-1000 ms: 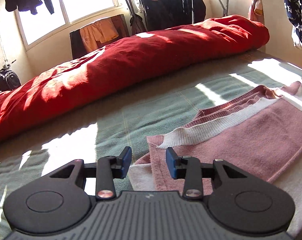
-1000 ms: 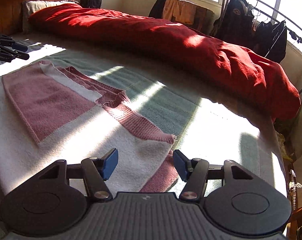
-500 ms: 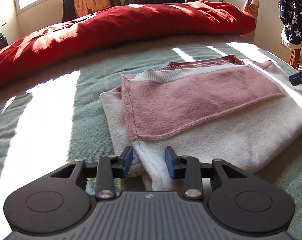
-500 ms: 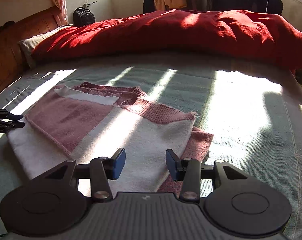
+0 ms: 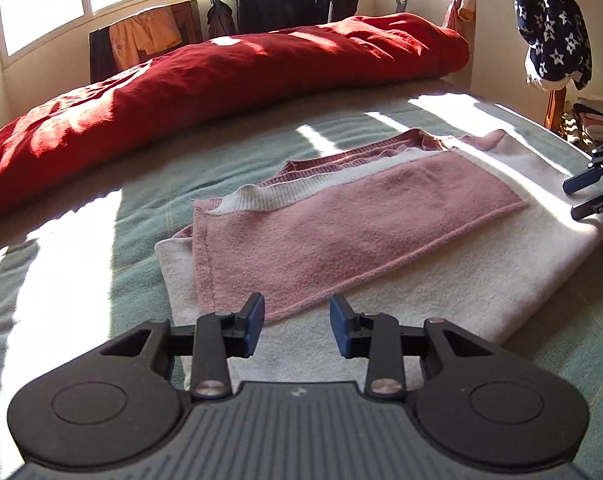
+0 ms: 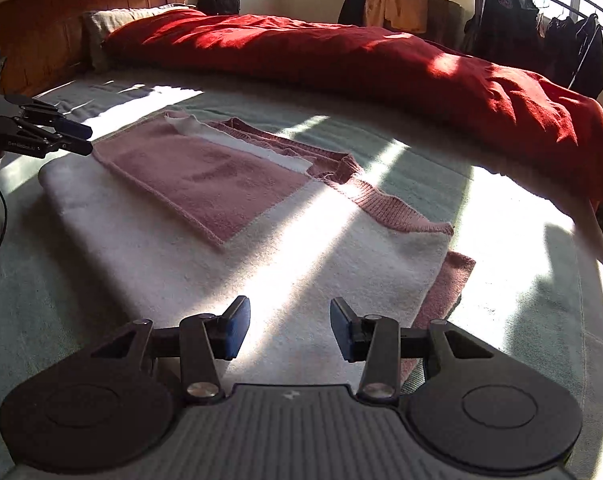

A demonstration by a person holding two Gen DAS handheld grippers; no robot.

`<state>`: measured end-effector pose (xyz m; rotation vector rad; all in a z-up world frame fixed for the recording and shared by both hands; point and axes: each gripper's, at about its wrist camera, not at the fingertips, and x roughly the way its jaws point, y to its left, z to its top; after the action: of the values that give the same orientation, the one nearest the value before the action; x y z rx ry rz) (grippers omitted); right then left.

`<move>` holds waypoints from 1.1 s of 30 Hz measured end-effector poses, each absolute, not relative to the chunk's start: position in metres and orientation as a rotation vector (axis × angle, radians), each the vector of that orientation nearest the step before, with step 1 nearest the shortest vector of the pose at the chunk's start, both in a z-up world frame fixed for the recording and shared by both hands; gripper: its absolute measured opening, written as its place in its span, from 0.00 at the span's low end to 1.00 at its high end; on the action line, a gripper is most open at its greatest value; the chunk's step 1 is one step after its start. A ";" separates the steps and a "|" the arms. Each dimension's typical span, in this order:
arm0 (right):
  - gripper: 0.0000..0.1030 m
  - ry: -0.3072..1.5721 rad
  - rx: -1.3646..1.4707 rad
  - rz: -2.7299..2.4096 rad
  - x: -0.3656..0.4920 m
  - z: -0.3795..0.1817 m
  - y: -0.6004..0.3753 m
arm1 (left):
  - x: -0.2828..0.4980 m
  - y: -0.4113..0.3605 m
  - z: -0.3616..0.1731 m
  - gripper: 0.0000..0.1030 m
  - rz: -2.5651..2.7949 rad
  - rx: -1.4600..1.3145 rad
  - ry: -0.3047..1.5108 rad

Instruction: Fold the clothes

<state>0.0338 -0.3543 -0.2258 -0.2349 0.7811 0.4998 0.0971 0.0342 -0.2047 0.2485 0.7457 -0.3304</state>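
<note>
**foldfan:** Left tool (image 5: 296, 326) sits with its jaws partly apart and nothing between them, hanging just over the near-left end of the sweater (image 5: 381, 240). Right tool (image 6: 289, 330) has just closed in a bit but it's open too, nothing held, over the near-right end of the sweater (image 6: 205, 176).

**lintroller:** So where's the sweater relative to them?

**foldfan:** Straight ahead and below both, flat on the bed (image 5: 141, 168), already folded into a pink-and-cream slab. Its long axis runs side to side, from one tool to the other, roughly parallel to the red duvet (image 5: 221, 76) behind it. Ribbed collar and hem point away toward the duvet.

**lintroller:** Which hand's nearer?

**foldfan:** Pretty even, each owns its own end. My guess is the next fold goes end over end along that long axis, so each tool needs to pinch its near corner first.
</note>
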 end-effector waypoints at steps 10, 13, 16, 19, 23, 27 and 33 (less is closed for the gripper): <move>0.50 0.796 -0.202 0.458 -0.011 -0.234 -0.361 | 0.062 0.050 -0.207 0.34 -0.332 0.186 0.781; 0.55 0.747 -0.209 0.492 -0.003 -0.218 -0.344 | 0.069 0.036 -0.197 0.36 -0.362 0.191 0.741; 0.55 0.742 -0.233 0.532 0.007 -0.219 -0.319 | 0.074 0.024 -0.205 0.36 -0.375 0.201 0.761; 0.55 0.788 -0.251 0.532 0.013 -0.231 -0.302 | 0.070 0.026 -0.221 0.37 -0.343 0.200 0.817; 0.56 0.826 -0.271 0.503 0.013 -0.234 -0.294 | 0.056 0.033 -0.216 0.37 -0.318 0.180 0.836; 0.56 0.814 -0.314 0.495 0.001 -0.218 -0.286 | 0.039 0.025 -0.196 0.37 -0.320 0.258 0.800; 0.60 0.774 -0.375 0.488 -0.024 -0.193 -0.275 | 0.020 -0.001 -0.174 0.38 -0.333 0.384 0.725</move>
<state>-0.0242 -0.2749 -0.1928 -0.3750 0.7743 0.4883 0.0201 -0.0011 -0.1745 0.3845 0.7251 -0.3332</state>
